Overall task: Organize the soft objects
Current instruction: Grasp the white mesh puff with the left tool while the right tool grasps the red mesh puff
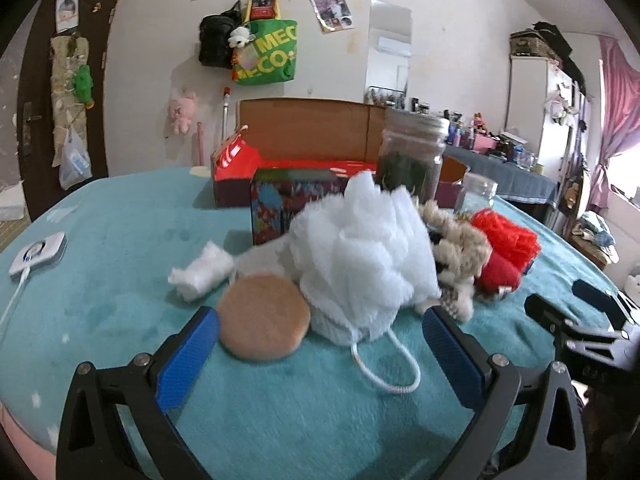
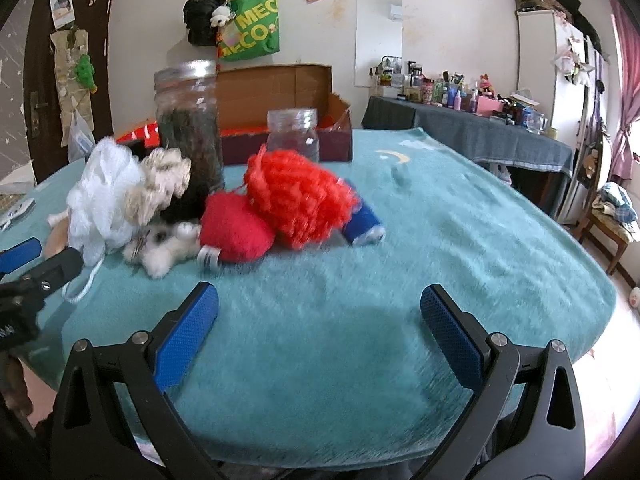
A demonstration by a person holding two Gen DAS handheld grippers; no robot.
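Here the white mesh pouf sits puffy, its cord loop trailing toward the left gripper; both grippers' fingers spread apart, empty.

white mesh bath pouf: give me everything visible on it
The white mesh bath pouf is a bunched ball of ruffled netting, soft-looking, with a white cord loop trailing toward the camera. It rests on the teal fleece cover, just beyond the open left tool, ungripped. The round tan pad touches its left side; the beige fuzzy plush presses against its right. The patterned box stands behind it.
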